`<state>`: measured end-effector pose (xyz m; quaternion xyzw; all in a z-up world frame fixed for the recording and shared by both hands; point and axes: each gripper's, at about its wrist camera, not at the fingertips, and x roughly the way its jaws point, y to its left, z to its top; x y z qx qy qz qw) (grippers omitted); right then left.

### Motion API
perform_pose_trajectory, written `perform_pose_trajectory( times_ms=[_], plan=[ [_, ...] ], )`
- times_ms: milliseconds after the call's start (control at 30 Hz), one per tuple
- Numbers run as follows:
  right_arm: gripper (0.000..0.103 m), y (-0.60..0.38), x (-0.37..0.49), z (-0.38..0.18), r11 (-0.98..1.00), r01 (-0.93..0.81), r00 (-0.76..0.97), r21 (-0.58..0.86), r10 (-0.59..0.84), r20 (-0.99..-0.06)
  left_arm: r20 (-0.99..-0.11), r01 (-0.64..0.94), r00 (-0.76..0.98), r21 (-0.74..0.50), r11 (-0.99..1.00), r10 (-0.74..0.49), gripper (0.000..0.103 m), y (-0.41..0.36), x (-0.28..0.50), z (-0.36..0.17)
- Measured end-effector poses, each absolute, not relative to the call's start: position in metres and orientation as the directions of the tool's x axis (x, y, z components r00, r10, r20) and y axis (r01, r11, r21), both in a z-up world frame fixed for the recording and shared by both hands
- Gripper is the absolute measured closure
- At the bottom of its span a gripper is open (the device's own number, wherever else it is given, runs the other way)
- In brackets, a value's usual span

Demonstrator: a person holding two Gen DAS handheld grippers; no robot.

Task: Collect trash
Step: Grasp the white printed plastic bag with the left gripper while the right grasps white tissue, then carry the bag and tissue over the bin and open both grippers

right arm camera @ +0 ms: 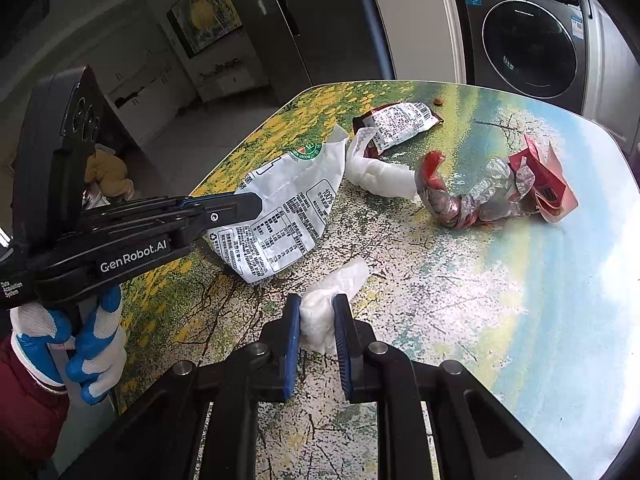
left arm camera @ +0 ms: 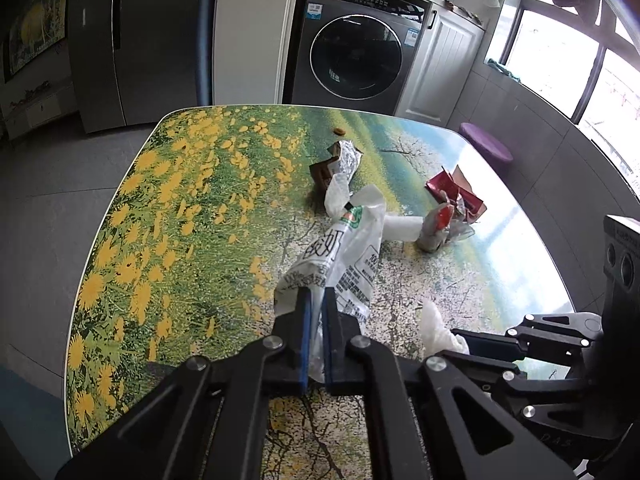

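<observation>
My left gripper (left arm camera: 316, 300) is shut on a white printed plastic bag (left arm camera: 348, 252), which also shows in the right wrist view (right arm camera: 288, 208). My right gripper (right arm camera: 318, 308) is shut on a crumpled white tissue (right arm camera: 328, 300); the tissue also shows in the left wrist view (left arm camera: 436, 328). On the table lie a brown and silver snack wrapper (right arm camera: 396, 122), a white plastic strip (right arm camera: 380, 176), a twisted clear and red wrapper (right arm camera: 448, 196) and a torn red packet (right arm camera: 548, 184).
The table (right arm camera: 500, 320) has a printed flower-meadow top. A small brown crumb (left arm camera: 339, 132) lies near its far edge. A washing machine (left arm camera: 356, 48) stands behind, a purple stool (left arm camera: 486, 148) at the right, a grey fridge (left arm camera: 132, 40) at the left.
</observation>
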<state>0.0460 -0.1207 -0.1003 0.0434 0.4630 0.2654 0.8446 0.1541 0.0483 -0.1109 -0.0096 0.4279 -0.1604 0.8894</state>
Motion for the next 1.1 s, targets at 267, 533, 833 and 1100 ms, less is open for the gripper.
perform_pose_trajectory(
  times_ms=[267,533,833,1100],
  plan=[
    [0.087,-0.161,0.024,-0.053,0.873,-0.365,0.535,0.324,0.481,-0.695,-0.706,0.289,0.634,-0.160,0.944,-0.314,0.099,0.038,0.129,-0.069],
    [0.087,-0.247,-0.011,0.005,0.919,-0.234,0.682,0.317,0.387,-0.620,-0.622,0.397,0.670,-0.160,0.904,-0.405,0.099,-0.023,0.102,0.005],
    [0.087,-0.369,-0.044,0.049,0.953,-0.033,0.808,0.300,0.202,-0.553,-0.583,0.547,0.639,-0.114,0.829,-0.502,0.099,-0.135,0.088,0.065],
    [0.087,-0.452,-0.056,0.036,0.939,0.136,0.823,0.315,0.070,-0.564,-0.616,0.641,0.578,-0.064,0.765,-0.535,0.099,-0.228,0.090,0.065]
  ],
)
